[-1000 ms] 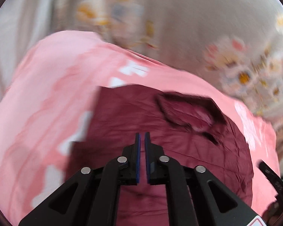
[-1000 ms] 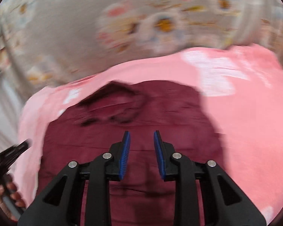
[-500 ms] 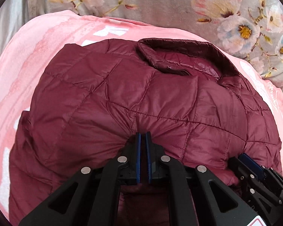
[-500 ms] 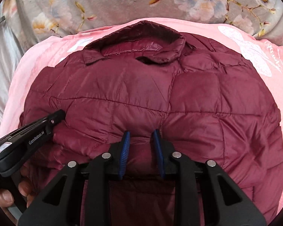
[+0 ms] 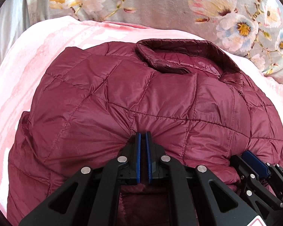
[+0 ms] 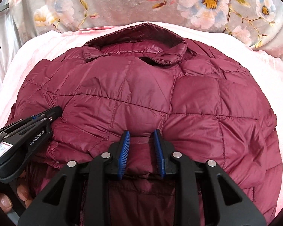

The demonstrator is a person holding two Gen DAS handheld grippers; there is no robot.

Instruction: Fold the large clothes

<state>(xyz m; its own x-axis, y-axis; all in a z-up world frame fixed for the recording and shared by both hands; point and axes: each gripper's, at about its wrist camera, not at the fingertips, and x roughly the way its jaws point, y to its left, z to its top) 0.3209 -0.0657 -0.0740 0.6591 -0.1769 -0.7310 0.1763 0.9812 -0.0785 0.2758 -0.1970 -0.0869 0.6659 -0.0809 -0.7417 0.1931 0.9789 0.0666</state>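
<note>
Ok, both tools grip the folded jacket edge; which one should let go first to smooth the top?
Probably the right tool: its jaws sit wider on the maroon puffer jacket, while the left tool pinches tightly.

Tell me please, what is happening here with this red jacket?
A person is folding a maroon quilted jacket with a two-finger gripper in each hand. The jacket lies on a pink blanket, its collar at the far end. The left gripper is shut on a pinch of the near folded edge. The right gripper grips the same edge beside it, jaws wider around a thicker bunch. A floral cover lies beyond.
</note>
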